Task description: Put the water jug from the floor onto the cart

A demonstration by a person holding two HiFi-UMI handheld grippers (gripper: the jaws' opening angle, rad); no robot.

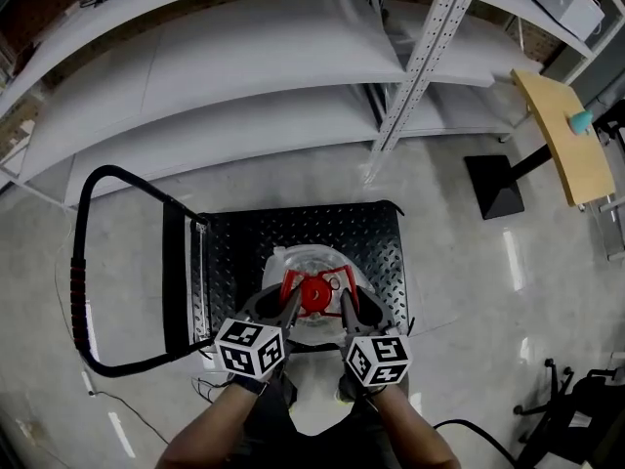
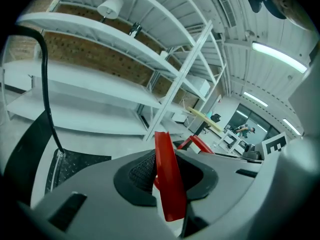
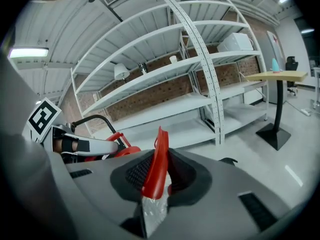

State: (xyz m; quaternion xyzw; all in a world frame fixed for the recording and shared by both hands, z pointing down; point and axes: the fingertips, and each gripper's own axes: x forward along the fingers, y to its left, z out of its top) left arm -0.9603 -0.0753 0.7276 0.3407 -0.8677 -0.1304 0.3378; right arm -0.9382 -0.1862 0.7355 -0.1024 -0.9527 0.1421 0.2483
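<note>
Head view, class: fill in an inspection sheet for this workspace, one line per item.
Surface: cart deck, black tread plate, on grey floor.
Job's things: water jug, red cap, over the deck's near edge; set down or not, cannot tell.
Clutter: nothing seen.
Grippers: left gripper and right gripper each shut on the jug's red handle.
Cables: black cable on the floor, lower right.
Surroundings: white shelving; wooden stand table.
</note>
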